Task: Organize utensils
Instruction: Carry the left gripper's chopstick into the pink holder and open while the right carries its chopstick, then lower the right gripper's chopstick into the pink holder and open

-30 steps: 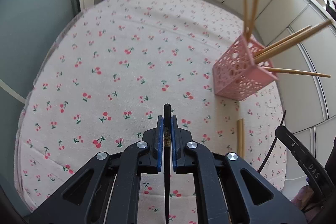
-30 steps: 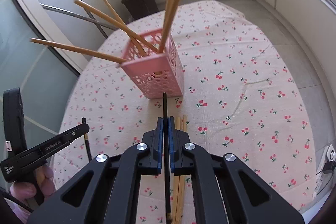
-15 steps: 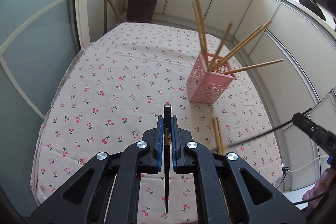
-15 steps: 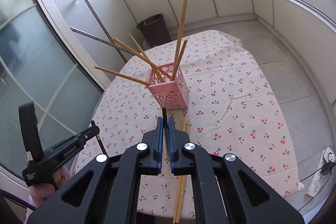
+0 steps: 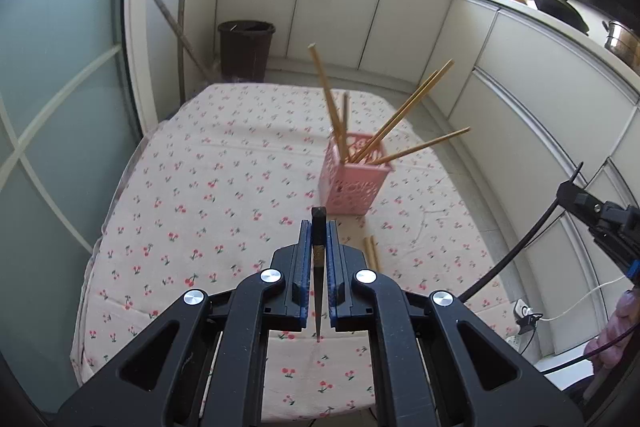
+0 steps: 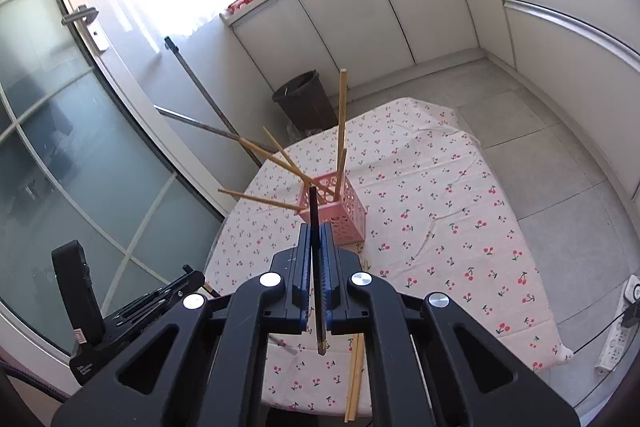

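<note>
Since the earlier frames both claws have been raised; a dark chopstick (image 5: 318, 267) is clamped in the left claw (image 5: 318, 227), another dark chopstick (image 6: 316, 251) in the right claw (image 6: 316, 227); the pink basket (image 5: 354, 183) is seen farther off, with open surface (image 5: 208, 195) at its left.

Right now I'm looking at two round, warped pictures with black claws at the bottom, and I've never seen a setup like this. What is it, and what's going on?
There is no robot here. A person holds a two-finger gripper in each hand, and each gripper carries a wide-angle camera looking along its fingers, which is why the pictures bend.

One picture is taken from the left gripper. It is shut on a dark chopstick. The other picture is taken from the right gripper, shut on a second dark chopstick.

Below is a table with a cherry-print tablecloth. On it stands a pink perforated basket holding several wooden chopsticks that lean outward. Two more loose wooden chopsticks lie flat on the cloth, near the grippers.

In the right picture, the left gripper's body shows at the lower left.
</note>
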Available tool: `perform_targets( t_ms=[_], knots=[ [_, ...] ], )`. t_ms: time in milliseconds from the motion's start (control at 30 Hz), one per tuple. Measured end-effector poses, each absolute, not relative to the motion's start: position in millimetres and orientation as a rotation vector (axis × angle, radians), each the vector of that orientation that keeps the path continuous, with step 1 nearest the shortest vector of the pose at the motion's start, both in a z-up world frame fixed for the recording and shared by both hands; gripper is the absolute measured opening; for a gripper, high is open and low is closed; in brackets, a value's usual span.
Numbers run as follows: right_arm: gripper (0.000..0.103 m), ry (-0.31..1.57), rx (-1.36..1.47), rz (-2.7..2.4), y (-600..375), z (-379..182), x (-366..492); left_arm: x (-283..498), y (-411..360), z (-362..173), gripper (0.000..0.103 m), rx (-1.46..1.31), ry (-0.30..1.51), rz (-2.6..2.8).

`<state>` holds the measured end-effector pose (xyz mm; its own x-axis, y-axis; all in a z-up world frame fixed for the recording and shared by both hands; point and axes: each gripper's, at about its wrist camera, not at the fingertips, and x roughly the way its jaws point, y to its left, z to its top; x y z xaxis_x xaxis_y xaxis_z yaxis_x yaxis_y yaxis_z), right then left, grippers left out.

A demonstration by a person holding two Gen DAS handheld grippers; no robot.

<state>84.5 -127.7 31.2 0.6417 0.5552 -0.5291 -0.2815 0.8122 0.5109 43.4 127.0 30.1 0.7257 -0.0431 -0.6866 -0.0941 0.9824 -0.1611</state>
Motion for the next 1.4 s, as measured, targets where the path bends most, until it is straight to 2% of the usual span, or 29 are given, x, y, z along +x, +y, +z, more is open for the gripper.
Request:
perform_targets(
  t_ms=[333,567,800,933,1233,1400],
  knots=[
    [0.005,0.688,0.472,0.474,-157,40,92,78,98,117,0.006,-0.158,0.614,-0.030],
    [0.005,0.695,0.520,0.448,-177,36,100,118,90,149,0.006,-0.161,0.561,-0.013],
    [0.005,0.716,0.530,0.439,-182,31,106,166,93,132,0.006,-0.179,0.548,0.089],
    [0.005,0.732,0.526,0.430,-181,27,109,184,104,107,0.010,-0.223,0.604,0.122],
    [0.005,0.714,0.499,0.432,-173,30,105,119,134,103,0.015,-0.272,0.533,0.152],
    [0.005,0.705,0.461,0.434,-156,39,104,87,149,72,0.018,-0.266,0.586,0.172]
  ],
)
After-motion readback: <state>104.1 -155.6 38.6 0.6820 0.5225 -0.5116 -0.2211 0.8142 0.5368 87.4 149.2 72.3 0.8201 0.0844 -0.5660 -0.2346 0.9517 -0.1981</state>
